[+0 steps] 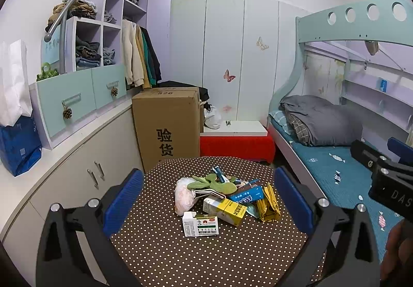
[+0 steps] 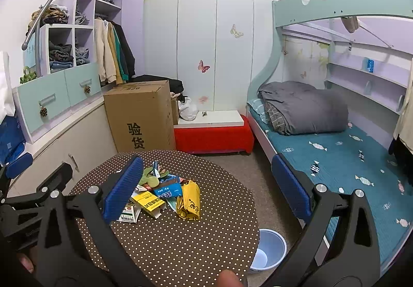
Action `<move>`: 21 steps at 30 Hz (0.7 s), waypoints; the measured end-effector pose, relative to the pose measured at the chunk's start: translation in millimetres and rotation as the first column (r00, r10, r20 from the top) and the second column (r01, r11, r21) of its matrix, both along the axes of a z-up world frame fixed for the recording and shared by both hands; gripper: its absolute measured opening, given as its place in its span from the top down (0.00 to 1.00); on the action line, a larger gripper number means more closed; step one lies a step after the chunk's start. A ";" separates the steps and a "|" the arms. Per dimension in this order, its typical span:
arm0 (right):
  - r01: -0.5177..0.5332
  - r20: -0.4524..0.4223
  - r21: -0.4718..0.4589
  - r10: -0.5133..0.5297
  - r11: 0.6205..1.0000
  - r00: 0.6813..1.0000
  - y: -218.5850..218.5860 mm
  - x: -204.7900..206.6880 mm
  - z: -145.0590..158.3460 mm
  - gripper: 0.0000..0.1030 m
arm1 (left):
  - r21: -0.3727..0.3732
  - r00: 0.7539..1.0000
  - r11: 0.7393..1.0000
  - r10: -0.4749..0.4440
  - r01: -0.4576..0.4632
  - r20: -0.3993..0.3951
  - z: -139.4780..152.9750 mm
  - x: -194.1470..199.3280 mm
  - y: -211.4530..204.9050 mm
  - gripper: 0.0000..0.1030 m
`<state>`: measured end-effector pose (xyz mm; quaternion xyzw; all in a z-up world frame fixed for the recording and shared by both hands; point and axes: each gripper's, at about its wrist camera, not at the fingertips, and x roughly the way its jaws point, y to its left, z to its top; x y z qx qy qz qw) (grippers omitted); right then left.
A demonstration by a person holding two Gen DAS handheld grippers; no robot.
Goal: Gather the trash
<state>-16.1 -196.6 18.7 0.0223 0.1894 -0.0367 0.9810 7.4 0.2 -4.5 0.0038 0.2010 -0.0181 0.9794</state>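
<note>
A pile of trash lies on the round dotted table [image 1: 206, 256]: a white medicine box [image 1: 200, 227], a yellow carton [image 1: 225, 209], a blue wrapper [image 1: 246, 195], a yellow bag [image 1: 269, 203], a crumpled white bag [image 1: 183, 195] and a green plush piece [image 1: 215, 182]. My left gripper [image 1: 207, 204] is open and empty, above the table's near side, with the pile between its fingers. My right gripper [image 2: 206, 189] is open and empty, above the table [image 2: 180, 243]; the yellow bag [image 2: 191, 200] and yellow carton [image 2: 149, 203] lie ahead of it.
A light blue bucket [image 2: 268, 248] stands on the floor right of the table. A cardboard box [image 1: 167, 127] and a red bench [image 1: 237, 147] stand behind it. Cabinets [image 1: 77, 173] run along the left, a bunk bed [image 2: 335, 158] along the right.
</note>
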 end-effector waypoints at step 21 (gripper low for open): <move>-0.025 -0.218 -0.018 0.021 1.000 0.976 -3.7 71.9 -73.8 0.06 | 0.010 0.967 0.999 0.043 -0.042 -0.252 -96.1 56.5 34.9 0.04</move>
